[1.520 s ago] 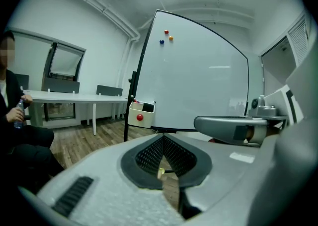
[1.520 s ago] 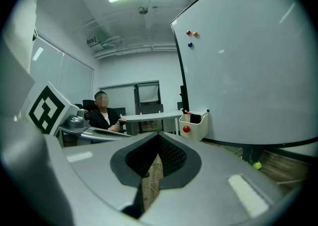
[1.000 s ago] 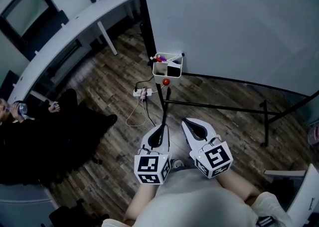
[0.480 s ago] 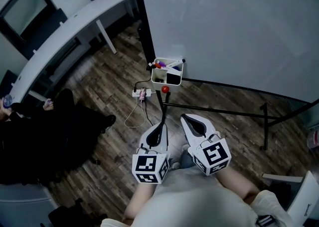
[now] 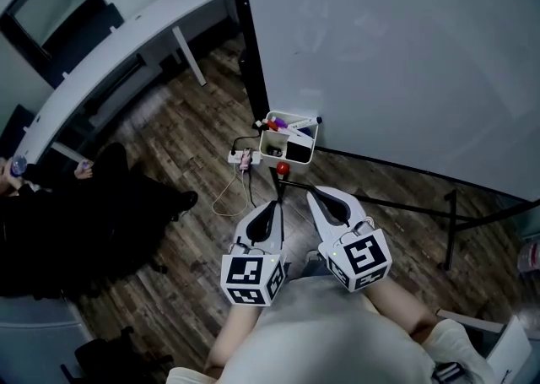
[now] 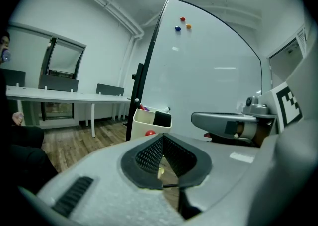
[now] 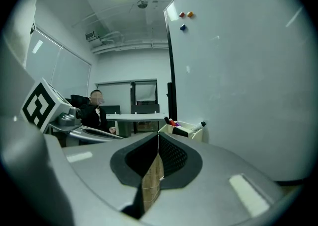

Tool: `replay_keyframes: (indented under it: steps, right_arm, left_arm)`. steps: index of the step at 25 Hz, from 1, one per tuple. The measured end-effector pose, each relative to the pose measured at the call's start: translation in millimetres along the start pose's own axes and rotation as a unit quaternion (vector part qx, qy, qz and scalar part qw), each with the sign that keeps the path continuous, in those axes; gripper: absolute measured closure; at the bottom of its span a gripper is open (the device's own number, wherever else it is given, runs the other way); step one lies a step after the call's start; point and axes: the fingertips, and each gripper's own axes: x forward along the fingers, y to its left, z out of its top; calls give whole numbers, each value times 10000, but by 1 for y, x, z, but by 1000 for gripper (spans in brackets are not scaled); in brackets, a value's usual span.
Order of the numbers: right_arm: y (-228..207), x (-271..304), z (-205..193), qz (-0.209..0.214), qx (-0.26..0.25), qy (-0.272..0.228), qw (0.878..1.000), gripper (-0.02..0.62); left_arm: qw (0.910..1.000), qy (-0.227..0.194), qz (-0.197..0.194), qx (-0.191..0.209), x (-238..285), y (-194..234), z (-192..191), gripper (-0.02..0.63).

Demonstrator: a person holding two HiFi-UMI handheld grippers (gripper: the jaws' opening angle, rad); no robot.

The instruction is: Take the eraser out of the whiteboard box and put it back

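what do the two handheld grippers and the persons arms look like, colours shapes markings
The left gripper and right gripper look alike: pale grey-white moulded shells with tapering jaws, lined with black mesh-textured pads. Each carries a white cube with black square markers at its rear. No cables show. The person wears a light-coloured top; sleeves cannot be made out.
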Motion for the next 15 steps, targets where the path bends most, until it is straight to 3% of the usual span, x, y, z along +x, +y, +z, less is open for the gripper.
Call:
replay_keyframes:
  steps: [6, 15]
  right_arm:
    - [-17, 20, 4, 87, 5, -44, 10000, 573]
    - [-41, 41, 6, 154, -24, 3, 9999, 481]
  left_arm:
    - [10000, -2, 68, -39, 19, 5, 5, 604]
    - [9998, -99, 177, -88, 39, 10, 16, 604]
